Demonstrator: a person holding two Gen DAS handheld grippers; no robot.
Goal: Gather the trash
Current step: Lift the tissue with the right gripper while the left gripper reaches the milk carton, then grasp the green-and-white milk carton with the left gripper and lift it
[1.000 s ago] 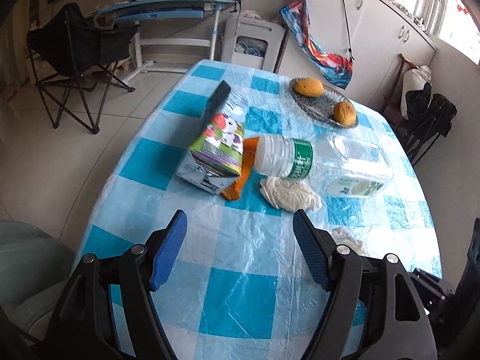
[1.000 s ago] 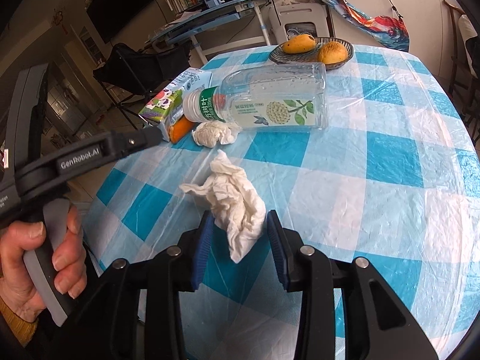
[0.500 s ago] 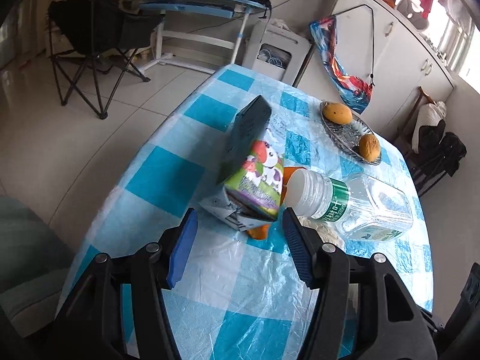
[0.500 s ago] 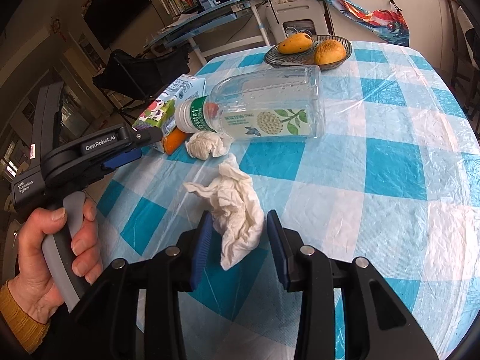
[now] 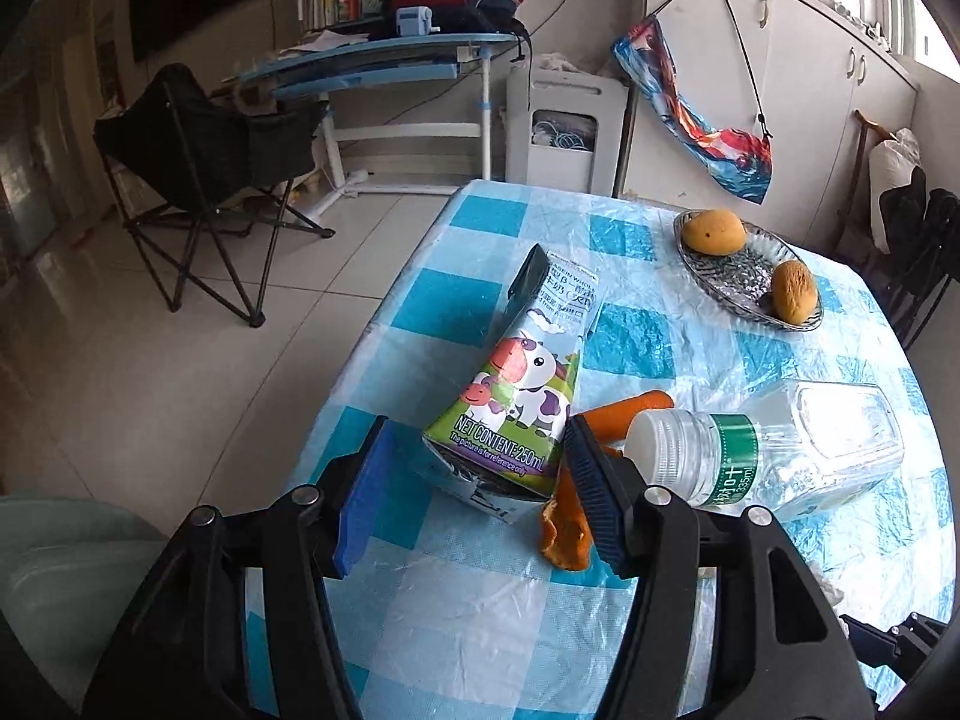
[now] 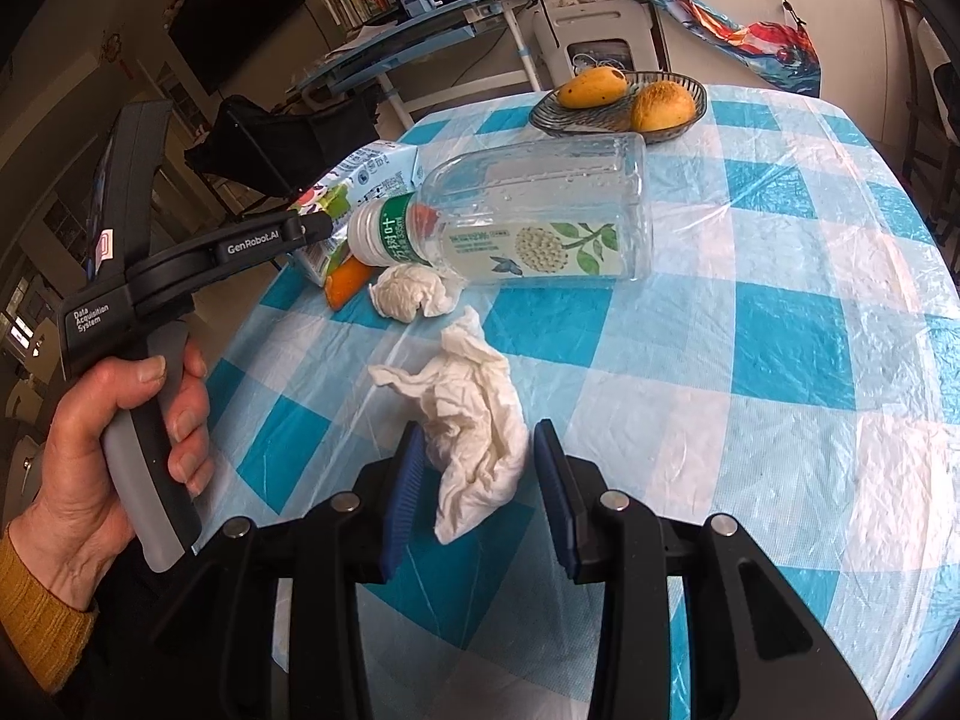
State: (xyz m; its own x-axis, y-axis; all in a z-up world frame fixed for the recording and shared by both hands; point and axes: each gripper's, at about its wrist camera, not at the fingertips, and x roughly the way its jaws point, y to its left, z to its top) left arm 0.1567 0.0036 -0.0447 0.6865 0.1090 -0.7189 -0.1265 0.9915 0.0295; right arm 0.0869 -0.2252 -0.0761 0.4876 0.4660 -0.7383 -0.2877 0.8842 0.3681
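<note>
My left gripper (image 5: 474, 486) straddles the milk carton's (image 5: 516, 396) base with jaws apart, not yet pinching; the carton's length runs away from me. My right gripper (image 6: 474, 480) is clamped on a crumpled tissue (image 6: 474, 420).

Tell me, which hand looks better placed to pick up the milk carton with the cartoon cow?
The left. Its claw already straddles the lying cow-print milk carton, with open jaws on either side. The right claw is busy with the crumpled white tissue between its jaws, farther from the carton.
</note>
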